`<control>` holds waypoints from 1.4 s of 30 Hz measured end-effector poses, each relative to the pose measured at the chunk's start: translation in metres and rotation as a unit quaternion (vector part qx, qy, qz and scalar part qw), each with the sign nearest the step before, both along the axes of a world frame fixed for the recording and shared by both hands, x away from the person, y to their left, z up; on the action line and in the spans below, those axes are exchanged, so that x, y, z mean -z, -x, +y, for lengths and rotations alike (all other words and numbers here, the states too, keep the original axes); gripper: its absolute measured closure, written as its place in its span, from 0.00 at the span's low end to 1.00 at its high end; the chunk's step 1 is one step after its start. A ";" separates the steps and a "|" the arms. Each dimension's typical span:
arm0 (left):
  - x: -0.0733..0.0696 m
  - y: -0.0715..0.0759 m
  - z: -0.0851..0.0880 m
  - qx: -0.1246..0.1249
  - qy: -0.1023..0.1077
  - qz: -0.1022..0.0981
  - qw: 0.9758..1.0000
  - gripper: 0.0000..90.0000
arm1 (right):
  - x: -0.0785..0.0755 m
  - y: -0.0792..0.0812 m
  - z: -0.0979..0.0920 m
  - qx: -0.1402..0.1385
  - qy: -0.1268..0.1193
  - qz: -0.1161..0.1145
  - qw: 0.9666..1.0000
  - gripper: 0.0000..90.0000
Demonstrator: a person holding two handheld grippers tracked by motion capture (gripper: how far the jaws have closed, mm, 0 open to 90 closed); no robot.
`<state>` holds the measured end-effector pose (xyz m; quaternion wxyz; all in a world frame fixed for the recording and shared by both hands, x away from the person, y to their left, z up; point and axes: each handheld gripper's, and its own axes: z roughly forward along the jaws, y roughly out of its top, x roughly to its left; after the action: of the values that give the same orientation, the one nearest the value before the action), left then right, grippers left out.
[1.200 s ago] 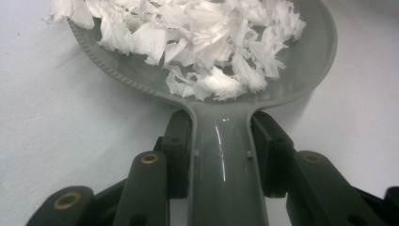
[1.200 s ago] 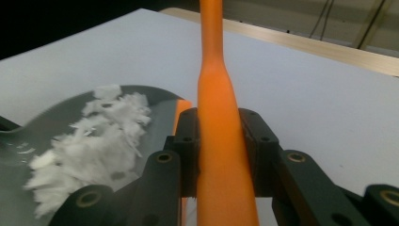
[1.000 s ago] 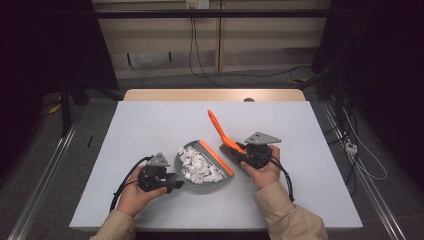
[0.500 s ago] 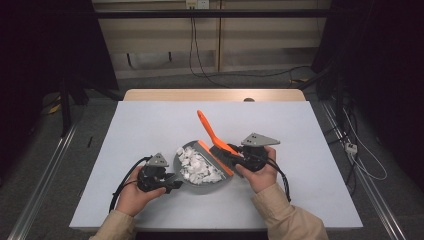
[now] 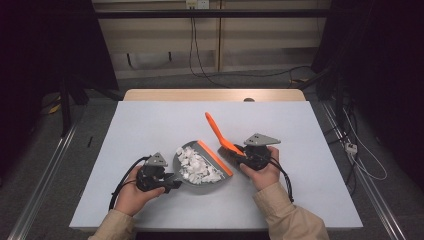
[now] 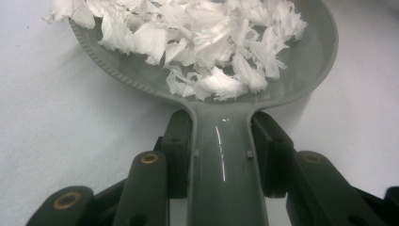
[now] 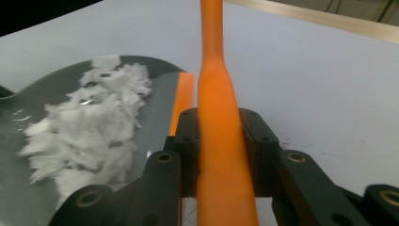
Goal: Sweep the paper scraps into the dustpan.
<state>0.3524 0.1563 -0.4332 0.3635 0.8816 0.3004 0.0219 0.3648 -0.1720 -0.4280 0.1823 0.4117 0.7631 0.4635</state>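
My left gripper clamps dustpan handle, pan flat on table, full of paper scraps. Right gripper clamps orange brush just beside pan lip. Risk: tilting pan forward spills scraps; brush flick scatters them.

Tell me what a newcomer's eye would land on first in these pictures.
The bright orange brush stands out first, slanting up over the middle of the pale table, its handle clamped in the right gripper. Just left of it lies a grey dustpan with an orange lip, heaped with torn white paper scraps. The left gripper is shut on the dustpan's handle at the near-left side.
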 end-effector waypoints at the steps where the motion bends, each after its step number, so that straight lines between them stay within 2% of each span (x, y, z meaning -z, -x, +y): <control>1: 0.000 0.000 -0.001 -0.004 -0.009 -0.002 1.000 0.69 | 0.001 0.001 0.004 -0.014 -0.010 0.006 1.000 0.79; 3: 0.000 0.000 0.000 0.001 -0.003 0.003 1.000 0.69 | -0.003 0.004 0.009 -0.021 -0.009 -0.004 1.000 0.79; 5: 0.001 0.000 0.000 0.000 -0.002 0.000 1.000 0.69 | -0.007 0.003 0.008 -0.027 -0.060 -0.001 0.998 0.79; 6: 0.001 0.000 0.000 0.000 -0.002 0.000 1.000 0.69 | -0.008 0.003 0.007 -0.025 -0.068 -0.002 0.997 0.79; 8: 0.000 -0.001 0.001 0.001 -0.003 0.003 1.000 0.69 | -0.011 0.003 0.005 -0.016 -0.042 -0.012 0.999 0.79; 10: 0.000 -0.001 0.001 0.001 -0.003 0.003 1.000 0.69 | -0.010 0.001 0.001 -0.009 -0.045 -0.010 0.999 0.79; 14: 0.000 -0.001 0.002 0.002 -0.004 0.004 1.000 0.69 | -0.007 -0.002 -0.006 0.005 -0.034 -0.006 0.999 0.79; 17: 0.000 -0.001 0.002 0.001 -0.004 0.003 1.000 0.69 | -0.001 -0.003 -0.004 0.008 -0.011 0.000 1.000 0.79; 22: 0.001 -0.001 0.002 0.000 -0.006 0.003 1.000 0.69 | -0.002 0.000 0.006 -0.026 -0.032 0.007 0.999 0.79; 24: 0.001 -0.001 0.001 -0.001 -0.006 0.002 1.000 0.69 | -0.004 0.001 0.009 -0.042 -0.063 0.017 0.997 0.79; 25: 0.001 -0.001 0.001 -0.001 -0.005 0.001 1.000 0.69 | -0.006 0.001 0.009 -0.042 -0.063 0.011 0.997 0.79; 27: 0.000 -0.001 0.002 0.000 -0.006 0.002 1.000 0.69 | -0.009 0.001 0.008 -0.032 -0.042 -0.004 0.999 0.79; 29: 0.001 0.000 0.002 -0.002 0.000 -0.003 1.000 0.69 | -0.009 0.000 0.002 -0.022 -0.054 -0.002 0.998 0.79; 34: -0.002 0.000 0.006 -0.010 0.007 -0.010 1.000 0.69 | -0.011 -0.003 -0.013 0.000 -0.061 -0.008 0.998 0.79; 42: -0.006 0.002 0.016 -0.030 0.021 -0.018 0.999 0.69 | -0.012 -0.005 -0.032 0.034 -0.053 -0.017 0.998 0.79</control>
<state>0.3505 0.1720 -0.4276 0.3860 0.8639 0.3207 0.0424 0.3702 -0.2040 -0.4162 0.1890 0.4382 0.7201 0.5037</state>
